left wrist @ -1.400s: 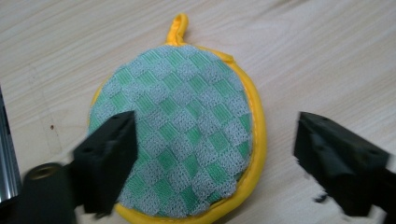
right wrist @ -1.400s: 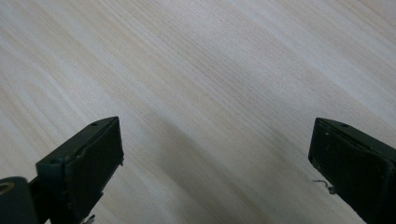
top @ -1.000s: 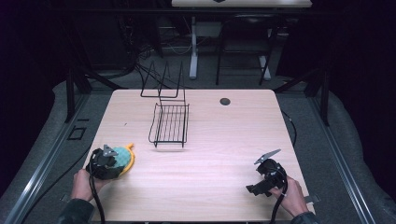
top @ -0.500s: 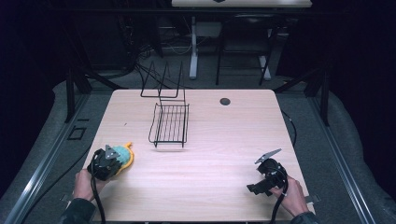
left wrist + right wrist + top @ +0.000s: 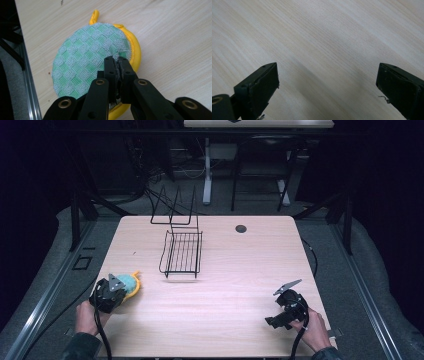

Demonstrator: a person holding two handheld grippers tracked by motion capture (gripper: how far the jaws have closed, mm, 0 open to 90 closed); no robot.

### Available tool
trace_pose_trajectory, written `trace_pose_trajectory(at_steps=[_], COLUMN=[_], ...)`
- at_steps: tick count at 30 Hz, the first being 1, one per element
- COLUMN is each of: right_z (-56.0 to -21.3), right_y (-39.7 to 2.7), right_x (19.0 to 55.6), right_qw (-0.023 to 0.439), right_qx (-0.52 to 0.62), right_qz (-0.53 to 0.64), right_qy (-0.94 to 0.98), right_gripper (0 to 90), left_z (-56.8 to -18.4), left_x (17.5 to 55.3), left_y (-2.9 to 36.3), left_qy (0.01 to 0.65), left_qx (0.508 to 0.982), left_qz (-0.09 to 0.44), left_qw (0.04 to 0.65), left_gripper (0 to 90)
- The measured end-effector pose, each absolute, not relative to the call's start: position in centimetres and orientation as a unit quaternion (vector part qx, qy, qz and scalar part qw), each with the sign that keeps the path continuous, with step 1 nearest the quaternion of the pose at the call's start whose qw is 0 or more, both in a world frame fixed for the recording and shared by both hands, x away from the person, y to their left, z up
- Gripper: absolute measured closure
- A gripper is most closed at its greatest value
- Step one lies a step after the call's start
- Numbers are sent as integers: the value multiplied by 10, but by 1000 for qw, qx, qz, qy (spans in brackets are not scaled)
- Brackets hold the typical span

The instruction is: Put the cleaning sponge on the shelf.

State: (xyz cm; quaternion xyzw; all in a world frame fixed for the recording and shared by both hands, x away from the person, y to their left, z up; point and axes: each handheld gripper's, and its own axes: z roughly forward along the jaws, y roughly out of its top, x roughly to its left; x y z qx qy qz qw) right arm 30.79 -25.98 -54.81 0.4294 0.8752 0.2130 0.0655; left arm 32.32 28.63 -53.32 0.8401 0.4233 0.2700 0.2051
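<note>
Left gripper [image 5: 117, 65] pinching the round green-and-yellow pot holder [image 5: 87, 62] at near-left table [image 5: 240, 320] edge.

Jaws clamped on a fold of cloth near the yellow rim, hanging loop pointing away from the claw (pad otherwise flat on the wood). Right gripper [image 5: 286, 312] at near right, jaws wide, nothing between them, well apart from the pad. Farther up-table and right of the pad: wire rack [image 5: 182, 252], long axis running away. Likely next: lift toward rack.
</note>
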Motion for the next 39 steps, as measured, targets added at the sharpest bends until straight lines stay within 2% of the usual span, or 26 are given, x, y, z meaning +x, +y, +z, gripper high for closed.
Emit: trace_pose_trajectory(at_steps=[39], right_z=[-549], right_y=[-261], right_x=[308], right_qw=[65], right_qx=[430], right_qz=[210], right_qy=[875], right_gripper=[38], left_z=[-504], left_x=[317], left_y=[287], left_qy=[440], left_qx=[812], left_qz=[302], left_qw=[235], left_gripper=[879])
